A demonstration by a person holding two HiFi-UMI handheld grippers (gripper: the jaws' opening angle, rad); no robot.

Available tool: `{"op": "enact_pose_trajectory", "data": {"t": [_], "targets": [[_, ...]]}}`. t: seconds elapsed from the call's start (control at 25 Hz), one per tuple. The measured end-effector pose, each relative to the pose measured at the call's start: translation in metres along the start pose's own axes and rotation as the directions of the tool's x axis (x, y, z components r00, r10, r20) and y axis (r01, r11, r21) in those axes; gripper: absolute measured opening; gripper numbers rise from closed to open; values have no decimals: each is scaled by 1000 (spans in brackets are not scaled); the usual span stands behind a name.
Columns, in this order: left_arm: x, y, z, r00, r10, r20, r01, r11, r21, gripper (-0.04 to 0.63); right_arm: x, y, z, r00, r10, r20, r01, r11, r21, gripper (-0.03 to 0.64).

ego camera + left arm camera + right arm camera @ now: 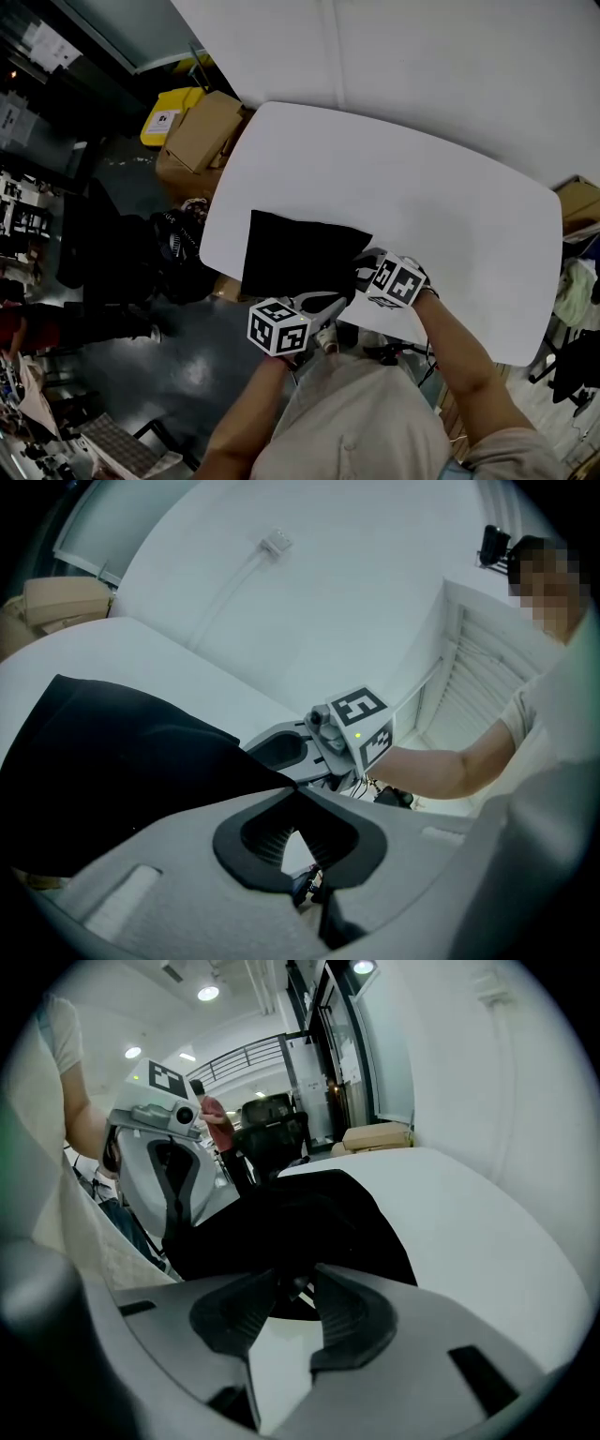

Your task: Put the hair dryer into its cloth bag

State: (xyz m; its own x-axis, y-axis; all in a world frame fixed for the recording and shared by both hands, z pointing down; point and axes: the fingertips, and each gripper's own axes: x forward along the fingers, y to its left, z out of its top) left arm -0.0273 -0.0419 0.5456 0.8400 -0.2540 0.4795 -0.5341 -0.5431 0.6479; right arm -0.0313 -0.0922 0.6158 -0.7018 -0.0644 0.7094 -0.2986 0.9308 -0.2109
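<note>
Head view: a black cloth bag (295, 253) lies flat at the near left edge of a white, round-cornered worktop (450, 187). A person leans over it with a tool in each hand. The left gripper (343, 298) meets the bag's near edge and the right gripper (364, 264) meets its right corner, the two close together. Cardboard boxes (202, 131) and a yellow bin (169, 112) sit on the floor beyond the worktop's far left corner.

Left gripper view: the left gripper (292, 796) has its fingers clenched tip to tip on a corner of the cloth bag (122, 761), which spreads away to the left over the worktop (141, 658). Just beyond it, the right gripper (272, 752) reaches in from a bare forearm (450, 761).

Right gripper view: the right gripper (292, 1283) has its fingers partway apart, and they appear to be grasping a bunched fold at the edge of the cloth bag (309, 1222). The left gripper (176, 1227) comes down onto the bag's left side. White worktop (469, 1232) shows to the right.
</note>
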Motion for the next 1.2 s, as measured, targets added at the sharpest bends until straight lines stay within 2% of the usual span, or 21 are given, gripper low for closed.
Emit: {"op": "enact_pose_trajectory", "data": {"t": [0.28, 0.8, 0.96, 1.04, 1.2], "targets": [[1, -2, 2, 1000, -19, 7, 19, 1000, 0, 17, 24, 10, 10, 999, 3, 40, -6, 998, 68, 137], [-2, 8, -6, 1000, 6, -1, -6, 1000, -13, 17, 45, 14, 6, 999, -27, 26, 26, 999, 33, 140], [-2, 13, -8, 1000, 9, -6, -9, 1000, -19, 17, 22, 12, -7, 1000, -4, -1, 4, 998, 70, 206], [-1, 14, -9, 1000, 10, -10, -10, 1000, -20, 17, 3, 5, -15, 999, -27, -18, 28, 998, 51, 209], [1, 16, -12, 1000, 11, -20, -12, 1000, -23, 17, -25, -28, -35, 989, -133, -66, 134, 991, 22, 207]]}}
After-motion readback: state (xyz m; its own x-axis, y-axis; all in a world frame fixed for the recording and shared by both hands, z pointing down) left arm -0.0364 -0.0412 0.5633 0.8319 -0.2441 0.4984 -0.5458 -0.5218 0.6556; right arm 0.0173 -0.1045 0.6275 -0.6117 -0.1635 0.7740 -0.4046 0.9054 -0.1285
